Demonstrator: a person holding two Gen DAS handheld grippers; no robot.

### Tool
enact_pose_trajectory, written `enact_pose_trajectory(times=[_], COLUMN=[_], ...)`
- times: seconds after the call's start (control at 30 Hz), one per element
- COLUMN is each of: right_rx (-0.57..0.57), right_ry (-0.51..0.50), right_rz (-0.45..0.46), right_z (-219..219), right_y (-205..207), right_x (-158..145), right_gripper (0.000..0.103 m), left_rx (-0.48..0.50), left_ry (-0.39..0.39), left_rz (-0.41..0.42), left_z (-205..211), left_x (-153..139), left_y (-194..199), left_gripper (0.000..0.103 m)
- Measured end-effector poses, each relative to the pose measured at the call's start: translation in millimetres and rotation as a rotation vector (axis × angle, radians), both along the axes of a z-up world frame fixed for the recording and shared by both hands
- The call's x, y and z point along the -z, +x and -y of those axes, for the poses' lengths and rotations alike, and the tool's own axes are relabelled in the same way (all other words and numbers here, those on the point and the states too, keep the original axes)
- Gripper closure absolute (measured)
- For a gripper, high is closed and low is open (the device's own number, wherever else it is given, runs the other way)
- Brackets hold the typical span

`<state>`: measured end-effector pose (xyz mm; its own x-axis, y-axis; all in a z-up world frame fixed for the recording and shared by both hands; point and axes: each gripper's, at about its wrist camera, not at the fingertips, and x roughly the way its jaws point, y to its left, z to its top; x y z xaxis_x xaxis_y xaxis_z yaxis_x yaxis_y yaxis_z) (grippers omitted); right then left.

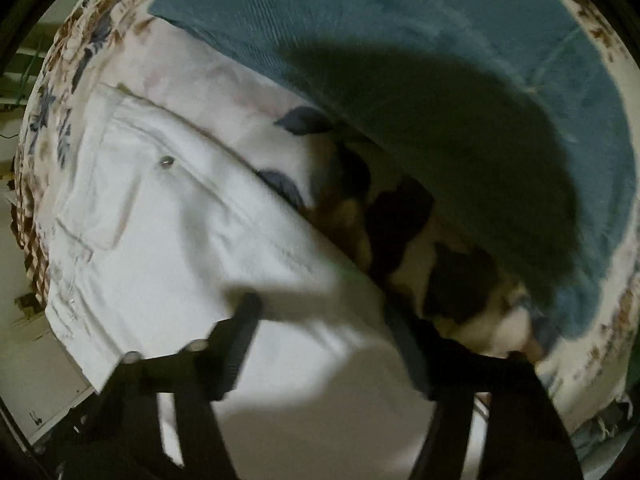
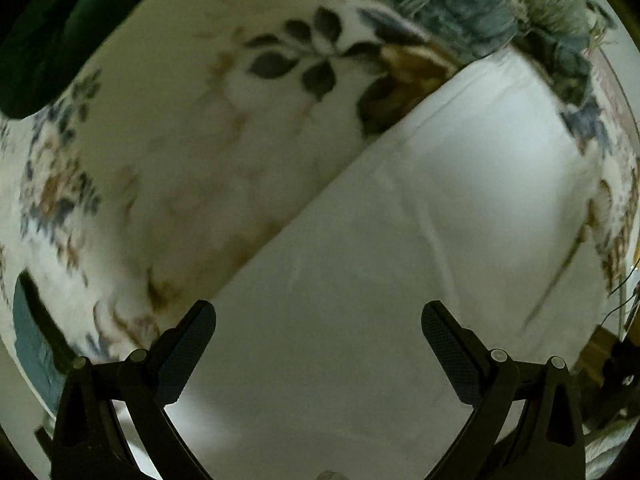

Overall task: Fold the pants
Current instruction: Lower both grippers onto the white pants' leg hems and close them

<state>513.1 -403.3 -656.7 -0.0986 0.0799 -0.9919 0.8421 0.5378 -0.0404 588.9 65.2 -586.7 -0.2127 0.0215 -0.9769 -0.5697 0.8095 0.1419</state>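
White pants [image 1: 160, 220] lie flat on a flowered bedsheet [image 1: 192, 68]; a back pocket and a metal rivet [image 1: 165, 162] show near the waist end. My left gripper [image 1: 320, 308] points down onto them, blurred, with its fingers apart and white cloth lying between them; I see no pinch. In the right wrist view a long white pant leg [image 2: 400, 260] runs diagonally across the sheet [image 2: 180, 140]. My right gripper [image 2: 318, 312] hangs just above that leg, its jaws wide apart and nothing held.
Blue jeans [image 1: 400, 40] lie beside the white pants, under a large dark shadow. A frayed end of blue denim [image 2: 448, 4] lies near the leg's far end. A dark green cloth [image 2: 40, 40] lies at the upper left, and the bed's edge [image 1: 44, 320] is close on the left.
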Motion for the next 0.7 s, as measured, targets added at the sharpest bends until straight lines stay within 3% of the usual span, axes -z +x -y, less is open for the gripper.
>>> enact_pose_trajectory(times=[0.1, 0.13, 0.17, 0.23, 0.3, 0.4, 0.5, 0.6, 0.67, 0.7], right_rx=[0.033, 0.045, 0.059, 0.074, 0.092, 0.083, 0.075, 0.089, 0.086, 0.081], right_ry=[0.029, 0.030, 0.038, 0.043, 0.050, 0.058, 0.062, 0.070, 0.066, 0.061], right_rz=[-0.012, -0.013, -0.009, -0.015, -0.011, 0.013, 0.023, 0.023, 0.013, 0.007], right_z=[5.7, 7.3, 9.1, 14.0, 18.9, 21.5, 20.7, 19.8, 21.6, 17.4], right_y=[2.3, 2.7, 3.8, 4.5, 3.2, 1.9, 1.6, 2.7, 7.6, 12.6], right_x=[19.2, 22.9, 27.7, 35.7, 40.0, 38.4, 35.3, 39.5, 43.6, 44.5], right_gripper=[0.000, 0.001, 0.003, 0.011, 0.022, 0.028, 0.027, 0.020, 0.019, 0.019], left_rx=[0.008, 0.019, 0.027, 0.049, 0.042, 0.010, -0.069, -0.108, -0.109, -0.102], left_ry=[0.016, 0.016, 0.009, 0.002, -0.012, -0.050, -0.134, -0.201, -0.210, -0.195], left_rz=[0.052, 0.081, 0.103, 0.125, 0.166, 0.226, 0.268, 0.265, 0.254, 0.238], left_z=[4.3, 7.0, 8.7, 14.2, 16.4, 16.8, 9.3, 9.9, 12.1, 16.6], left_x=[-3.4, -7.4, -10.1, -17.1, -28.7, -47.2, -55.3, -46.5, -41.3, -39.7], left_y=[-7.4, -9.3, -9.3, -13.7, -23.1, -34.0, -44.8, -47.0, -43.2, -42.5], left_gripper=[0.068, 0.084, 0.092, 0.094, 0.096, 0.096, 0.090, 0.076, 0.065, 0.065])
